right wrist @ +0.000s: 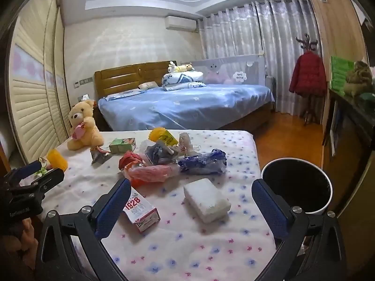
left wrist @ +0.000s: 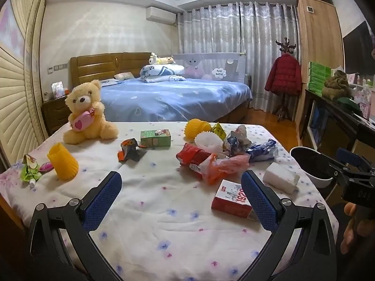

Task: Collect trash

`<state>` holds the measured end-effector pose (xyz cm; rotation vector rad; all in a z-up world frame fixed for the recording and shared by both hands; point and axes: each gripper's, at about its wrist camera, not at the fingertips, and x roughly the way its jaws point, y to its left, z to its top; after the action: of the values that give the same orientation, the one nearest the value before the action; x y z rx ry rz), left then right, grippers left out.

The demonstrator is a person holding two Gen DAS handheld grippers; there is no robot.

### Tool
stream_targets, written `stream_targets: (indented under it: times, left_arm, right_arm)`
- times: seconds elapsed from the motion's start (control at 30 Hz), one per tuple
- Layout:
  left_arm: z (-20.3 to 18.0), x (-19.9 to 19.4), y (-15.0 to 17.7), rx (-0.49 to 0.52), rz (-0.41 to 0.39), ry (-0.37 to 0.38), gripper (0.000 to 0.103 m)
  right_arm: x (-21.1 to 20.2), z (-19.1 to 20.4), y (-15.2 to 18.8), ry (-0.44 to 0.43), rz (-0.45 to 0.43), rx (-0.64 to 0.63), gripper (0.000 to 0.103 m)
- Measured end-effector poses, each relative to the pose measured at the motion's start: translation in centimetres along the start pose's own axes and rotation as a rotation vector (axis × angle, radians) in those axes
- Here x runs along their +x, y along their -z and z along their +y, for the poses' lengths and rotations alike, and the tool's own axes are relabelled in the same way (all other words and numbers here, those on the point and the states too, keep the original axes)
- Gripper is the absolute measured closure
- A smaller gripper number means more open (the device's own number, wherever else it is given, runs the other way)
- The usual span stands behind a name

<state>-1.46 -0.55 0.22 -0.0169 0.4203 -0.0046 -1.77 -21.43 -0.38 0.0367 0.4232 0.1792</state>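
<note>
Trash lies on a flowered tablecloth (left wrist: pixel 150 224): a red-and-white carton marked 1928 (left wrist: pixel 230 197) (right wrist: pixel 140 213), a white foam block (left wrist: pixel 280 178) (right wrist: pixel 206 200), an orange plastic bag (left wrist: pixel 222 167) (right wrist: pixel 150 172), a blue bag (left wrist: pixel 262 151) (right wrist: pixel 202 162), a green box (left wrist: pixel 155 138) (right wrist: pixel 123 145) and crumpled wrappers (left wrist: pixel 130 149). A dark bin with a white rim (right wrist: pixel 296 185) (left wrist: pixel 311 164) stands at the table's right edge. My left gripper (left wrist: pixel 181 182) is open and empty above the cloth, its right finger beside the carton. My right gripper (right wrist: pixel 191 190) is open and empty, the foam block between its fingers' lines.
A yellow teddy bear (left wrist: pixel 88 112) sits at the table's far left. Yellow foam sleeves (left wrist: pixel 63 160) (left wrist: pixel 195 127) and a green wrapper (left wrist: pixel 29 171) lie there too. Beyond are a blue bed (left wrist: pixel 173 98), a coat stand (left wrist: pixel 284 79) and a cluttered side table (left wrist: pixel 339 107).
</note>
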Motion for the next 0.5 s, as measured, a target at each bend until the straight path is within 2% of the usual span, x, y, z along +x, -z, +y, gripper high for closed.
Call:
stream_targets:
  times: [0.23,0.5]
  left_arm:
    - [0.4,-0.1,0.0,0.0,0.0,0.0,0.0]
    - [-0.1,-0.2,0.0,0.003,-0.004,-0.003,0.0]
  right_arm:
    - [2.4,-1.8,-1.6,-0.013,0.006,0.017,0.0]
    - [2.4,-1.8,-1.2,-0.027,0.006,0.016,0.0]
